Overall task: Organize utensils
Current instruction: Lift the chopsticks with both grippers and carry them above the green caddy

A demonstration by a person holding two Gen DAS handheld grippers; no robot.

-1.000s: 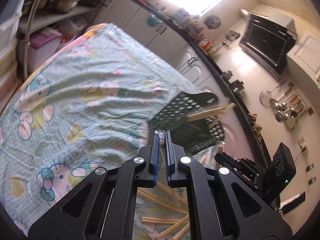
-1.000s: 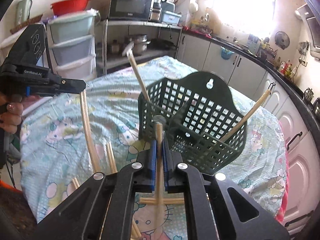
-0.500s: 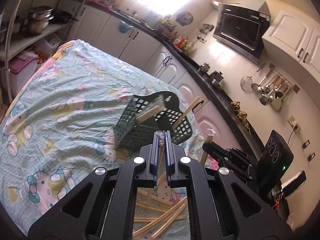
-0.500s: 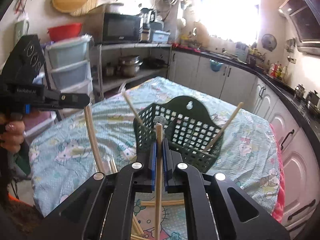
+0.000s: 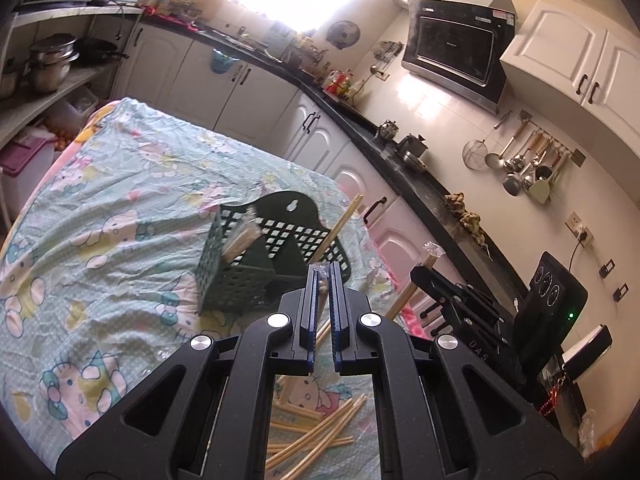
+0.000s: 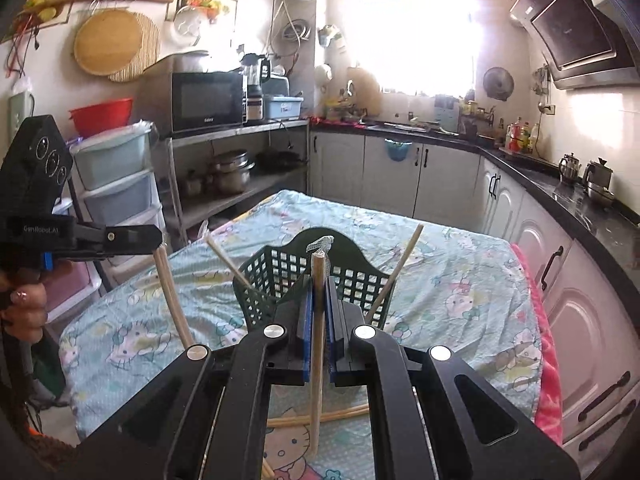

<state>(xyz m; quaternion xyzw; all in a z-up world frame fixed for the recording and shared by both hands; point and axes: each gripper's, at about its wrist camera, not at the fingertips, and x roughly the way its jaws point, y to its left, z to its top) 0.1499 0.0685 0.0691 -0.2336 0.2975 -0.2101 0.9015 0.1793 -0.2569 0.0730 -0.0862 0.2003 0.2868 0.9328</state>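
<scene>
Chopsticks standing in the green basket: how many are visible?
2. The left-leaning chopstick and the right-leaning chopstick both rest in the basket. The right hand-held gripper may hide others.

Dark green plastic lattice basket (image 5: 236,276) sitting upright on bench. Two pale wooden chopsticks (image 6: 394,276) leaning out of it, one each side. Loose wooden chopsticks (image 5: 316,432) lying scattered on bench nearer camera. One plastic-tipped wooden chopstick (image 6: 319,320) standing near-vertical, another (image 6: 172,296) tilting.
</scene>
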